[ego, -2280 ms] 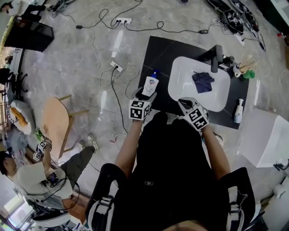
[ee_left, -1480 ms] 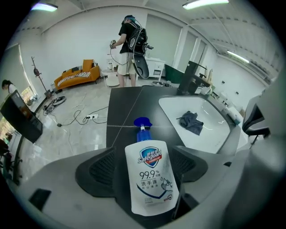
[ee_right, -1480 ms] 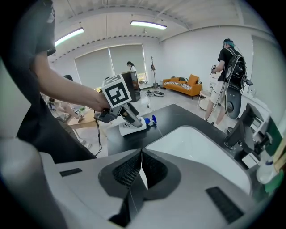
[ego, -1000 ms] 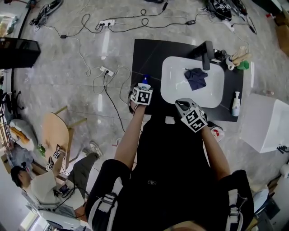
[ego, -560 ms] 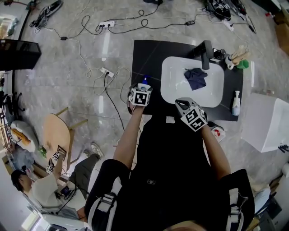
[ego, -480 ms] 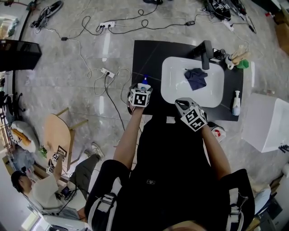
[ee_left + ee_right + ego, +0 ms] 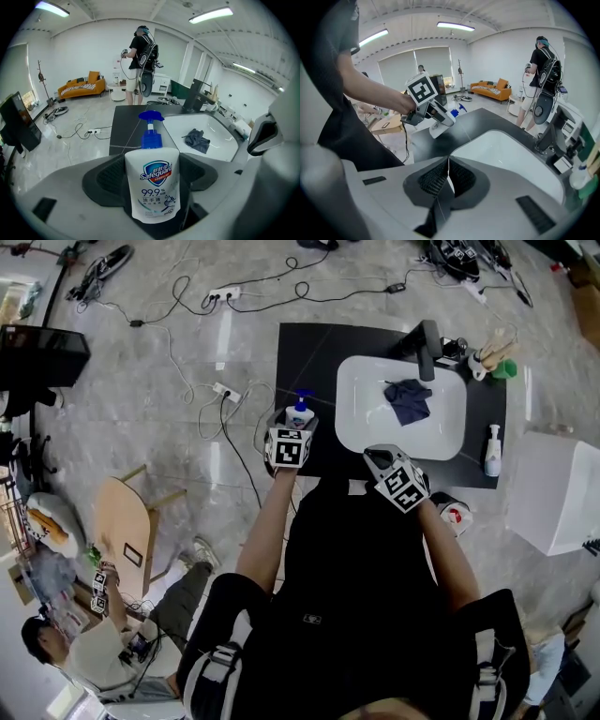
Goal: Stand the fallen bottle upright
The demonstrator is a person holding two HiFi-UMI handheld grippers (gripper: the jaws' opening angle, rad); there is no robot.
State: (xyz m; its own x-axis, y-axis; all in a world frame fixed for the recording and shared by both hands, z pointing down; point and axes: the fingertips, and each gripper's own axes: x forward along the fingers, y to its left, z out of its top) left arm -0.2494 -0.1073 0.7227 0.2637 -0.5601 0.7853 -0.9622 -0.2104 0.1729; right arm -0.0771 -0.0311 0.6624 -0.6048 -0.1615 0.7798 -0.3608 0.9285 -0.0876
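A white soap bottle (image 7: 151, 187) with a blue pump sits between the pads of my left gripper (image 7: 151, 180), which is shut on its body. In the head view the bottle (image 7: 299, 413) is over the black counter (image 7: 314, 352), left of the white sink (image 7: 361, 432), with my left gripper (image 7: 297, 425) behind it. The right gripper view shows the bottle (image 7: 439, 127) tilted, base toward the counter and pump pointing away. My right gripper (image 7: 449, 176) is shut with nothing in it, at the sink's near rim (image 7: 375, 457).
A dark cloth (image 7: 410, 399) lies in the sink below a black faucet (image 7: 428, 343). A second white pump bottle (image 7: 493, 451) stands on the counter's right end, with small items (image 7: 497, 357) at the back right. A white box (image 7: 558, 493) stands to the right.
My left gripper has risen a little with the bottle still in it, and the bottle shows more above the marker cube. The right gripper has stayed put.
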